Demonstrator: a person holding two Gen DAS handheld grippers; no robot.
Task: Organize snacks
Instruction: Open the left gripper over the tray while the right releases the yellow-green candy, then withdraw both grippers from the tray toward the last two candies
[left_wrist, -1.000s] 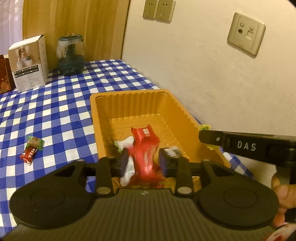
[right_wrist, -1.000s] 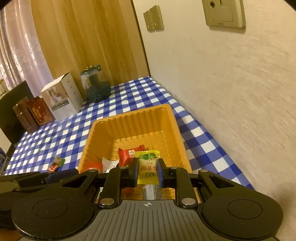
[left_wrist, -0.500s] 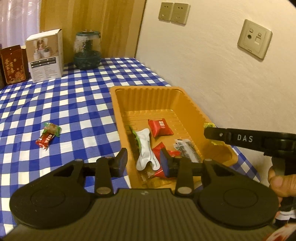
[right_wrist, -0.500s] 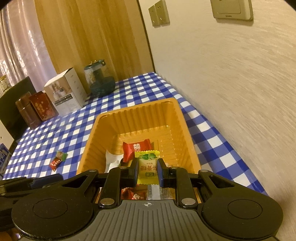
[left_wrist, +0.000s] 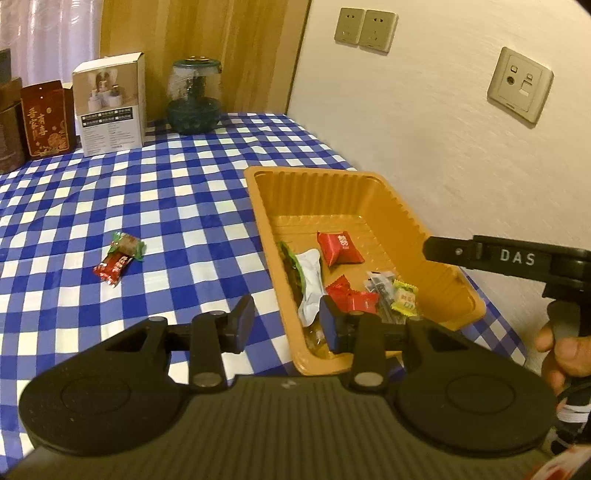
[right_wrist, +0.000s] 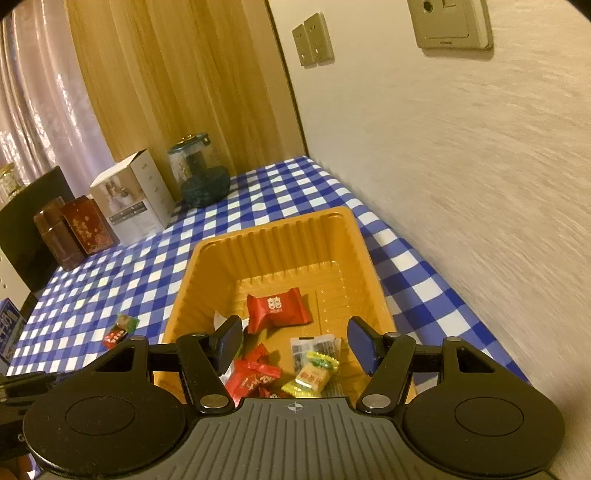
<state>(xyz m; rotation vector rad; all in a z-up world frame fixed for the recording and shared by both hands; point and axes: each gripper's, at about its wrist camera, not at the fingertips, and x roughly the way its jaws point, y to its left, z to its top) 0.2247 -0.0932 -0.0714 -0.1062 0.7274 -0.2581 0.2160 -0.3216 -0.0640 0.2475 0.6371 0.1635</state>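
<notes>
Bench (left_wrist: 177, 192): covered in a blue-and-white check cloth, set against a pale wall. Orange tray (left_wrist: 373, 199) (right_wrist: 343, 236): ribbed walls, near the wall side of the bench. Contents of tray: one red candy (left_wrist: 339, 246) (right_wrist: 276, 309) toward the middle; one white-and-green wrapper (left_wrist: 309, 273) along the left wall; one smaller red candy (left_wrist: 351, 297) (right_wrist: 255, 374); one clear wrapper with dark print (left_wrist: 380, 286) (right_wrist: 316, 347); one yellow candy (left_wrist: 404, 300) (right_wrist: 312, 374) at the near end. Loose on the cloth, well apart from the tray: one red and one green-ended candy (left_wrist: 118, 258) (right_wrist: 120, 330), lying touching each other. Left hand-held gripper (left_wrist: 287, 323): jaws apart, nothing between them, its right finger over the tray's near left corner. Right hand-held gripper (right_wrist: 297, 345): jaws wide apart, empty, above the tray's near end. At the back of the bench: white carton (left_wrist: 109, 103) (right_wrist: 133, 197), glass jar (left_wrist: 194, 98) (right_wrist: 197, 171), red box (left_wrist: 46, 118) (right_wrist: 88, 229).
</notes>
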